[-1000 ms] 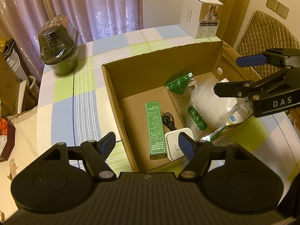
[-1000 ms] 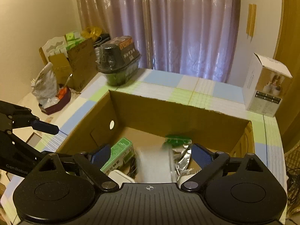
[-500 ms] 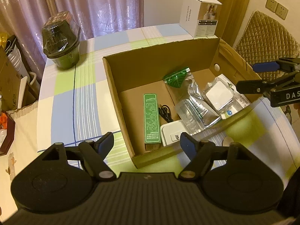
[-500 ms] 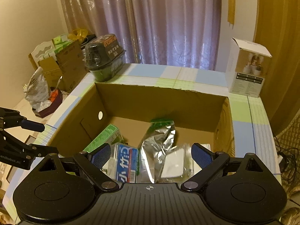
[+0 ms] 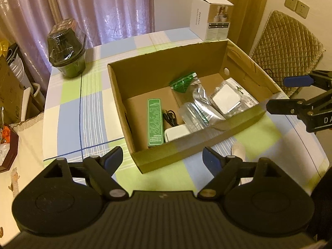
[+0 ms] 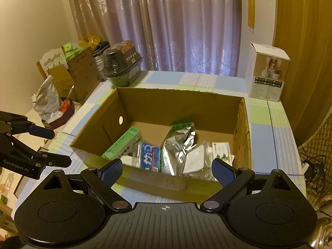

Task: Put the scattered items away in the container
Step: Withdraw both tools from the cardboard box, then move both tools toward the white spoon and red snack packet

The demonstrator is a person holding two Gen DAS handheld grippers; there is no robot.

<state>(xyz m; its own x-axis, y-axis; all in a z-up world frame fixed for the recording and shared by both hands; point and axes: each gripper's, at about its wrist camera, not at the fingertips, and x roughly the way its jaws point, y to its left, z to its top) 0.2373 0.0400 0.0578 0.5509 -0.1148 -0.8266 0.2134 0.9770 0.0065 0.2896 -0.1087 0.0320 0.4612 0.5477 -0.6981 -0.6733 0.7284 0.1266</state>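
Left wrist view: the cardboard box [image 5: 238,124] sits mid-tabletop [image 5: 68,112], angled toward the right edge, with everything inside it — a green carton [image 5: 154,124] along the left wall, a black cable [image 5: 170,117], a white adapter [image 5: 176,132], a silver foil pouch [image 5: 200,101] and clear bags [image 5: 228,99]. Both hand-held grippers hover empty outside the box: the left hand-held gripper [image 5: 162,160] spread wide at the near edge, the right hand-held gripper [image 6: 167,167] equally parted. A white product box [image 5: 209,18] occupies the far right corner, a dark domed container [image 5: 67,54] the far left.
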